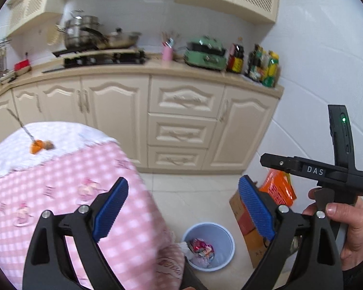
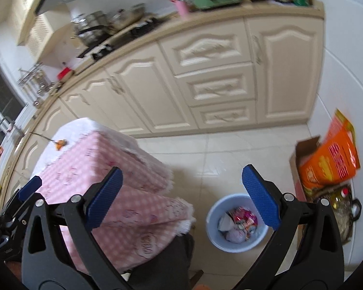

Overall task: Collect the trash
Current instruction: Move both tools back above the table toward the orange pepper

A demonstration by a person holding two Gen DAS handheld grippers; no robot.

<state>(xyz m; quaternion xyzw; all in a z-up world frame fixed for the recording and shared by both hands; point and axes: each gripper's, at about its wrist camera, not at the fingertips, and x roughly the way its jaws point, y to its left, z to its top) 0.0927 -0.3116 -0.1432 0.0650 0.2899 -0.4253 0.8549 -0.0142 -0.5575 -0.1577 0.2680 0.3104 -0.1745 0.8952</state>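
While both tongs (image 1: 181, 207) (image 2: 181, 195) gape empty, only the left view shows a hand (image 1: 346, 222), seemingly gripping.

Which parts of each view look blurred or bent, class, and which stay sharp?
Left wrist view: the left gripper is sharp, the stove pots and checked tablecloth smear. Right wrist view: the right gripper is crisp, the countertop bows and blurs, the bin stays readable.

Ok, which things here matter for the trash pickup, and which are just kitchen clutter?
For the job:
- orange scrap with a stick, lying on the pink checked table
- blue bin on the floor, wrappers already inside
- left tool and right tool, both open, holding nothing

Just there:
- pots on the stove
- green appliance
- bottles
- cardboard box
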